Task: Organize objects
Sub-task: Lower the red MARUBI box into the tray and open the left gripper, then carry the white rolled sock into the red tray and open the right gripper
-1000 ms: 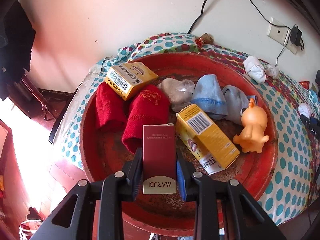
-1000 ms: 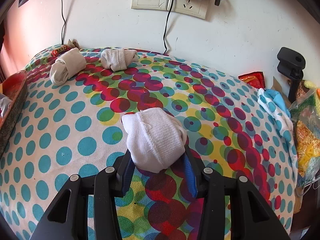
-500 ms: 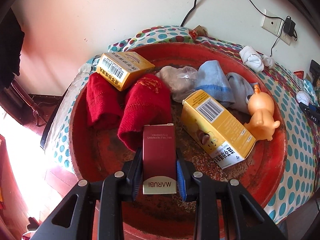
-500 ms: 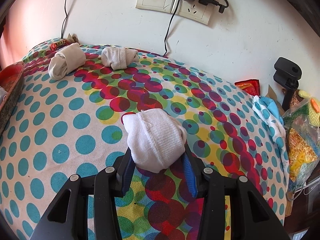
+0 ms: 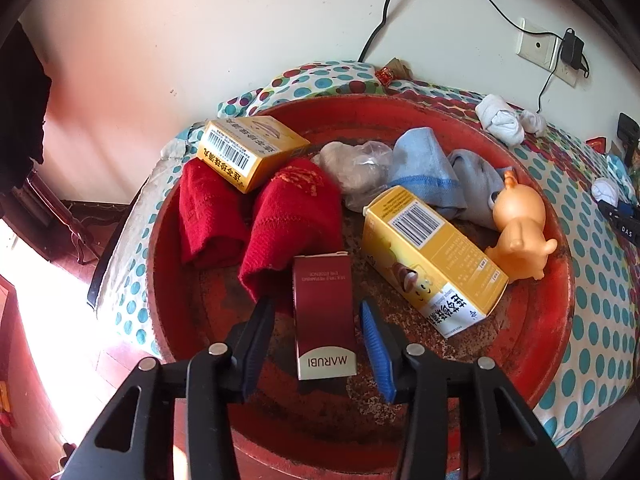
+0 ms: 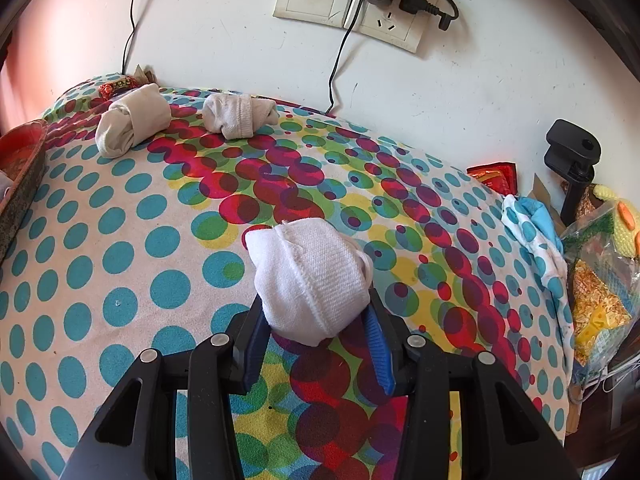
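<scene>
In the left wrist view, a round red tray [image 5: 560,304] is seen on a polka-dot cloth [image 5: 600,320]. From left to right it holds two red socks [image 5: 248,216], partly covered by a yellow barcoded box [image 5: 250,152], a crumpled clear plastic bag [image 5: 356,168], pale blue socks [image 5: 432,172], a second yellow box [image 5: 436,260] and an orange toy figure [image 5: 520,232]. The left gripper [image 5: 318,344] is held with its jaws spread, and a dark red MARUBI box [image 5: 324,316] lies on the tray floor between them, clear of both pads.

In the right wrist view, a rolled white sock [image 6: 312,276] is clamped between the jaws of the right gripper [image 6: 316,340] above the cloth. Two more rolled socks [image 6: 132,124] lie near the wall.
</scene>
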